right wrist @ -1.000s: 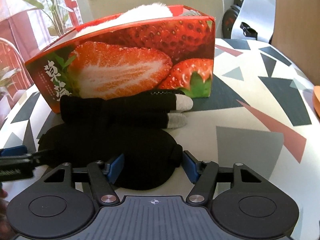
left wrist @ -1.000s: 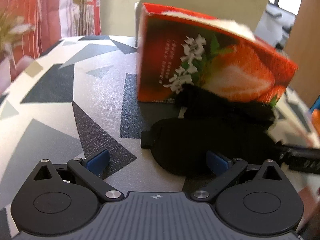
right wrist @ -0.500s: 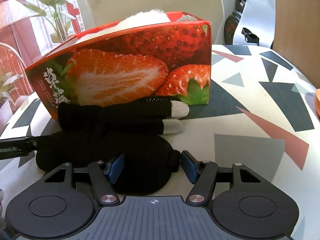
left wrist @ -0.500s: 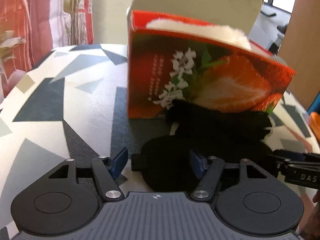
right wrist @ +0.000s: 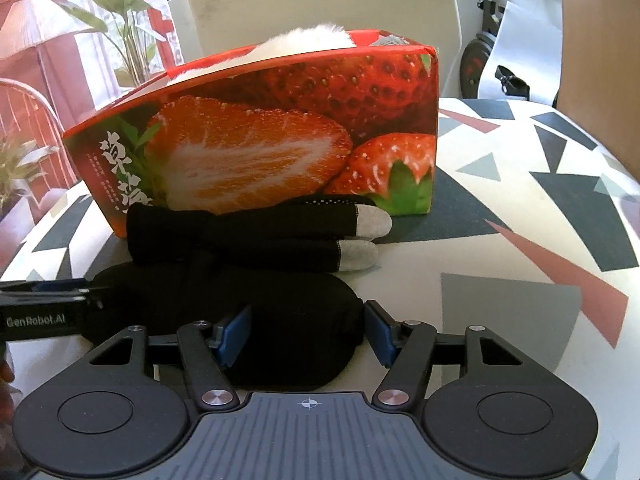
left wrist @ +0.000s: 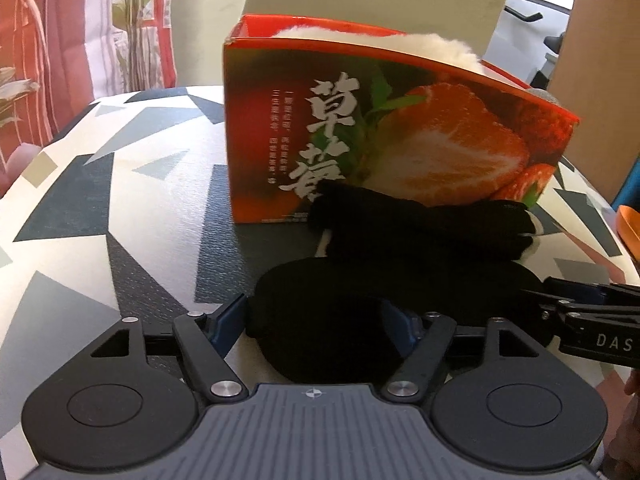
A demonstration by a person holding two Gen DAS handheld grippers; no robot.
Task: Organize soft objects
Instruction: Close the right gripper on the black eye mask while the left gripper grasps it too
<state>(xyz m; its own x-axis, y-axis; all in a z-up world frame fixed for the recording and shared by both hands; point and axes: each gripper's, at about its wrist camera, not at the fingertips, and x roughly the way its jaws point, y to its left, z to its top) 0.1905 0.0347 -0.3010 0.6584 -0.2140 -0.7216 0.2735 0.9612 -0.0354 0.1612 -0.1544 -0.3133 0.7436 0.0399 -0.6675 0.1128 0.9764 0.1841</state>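
Left tool (left wrist: 316, 322) nearer around matte black padded eye mask (left wrist: 384, 300).

surface: white table (right wrist: 500, 264) with grey, black and pink triangles | middle of frame: strawberry box (right wrist: 260, 148) | in front of it: black gloves (right wrist: 248, 240) | lower middle: black eye mask (right wrist: 288, 328)
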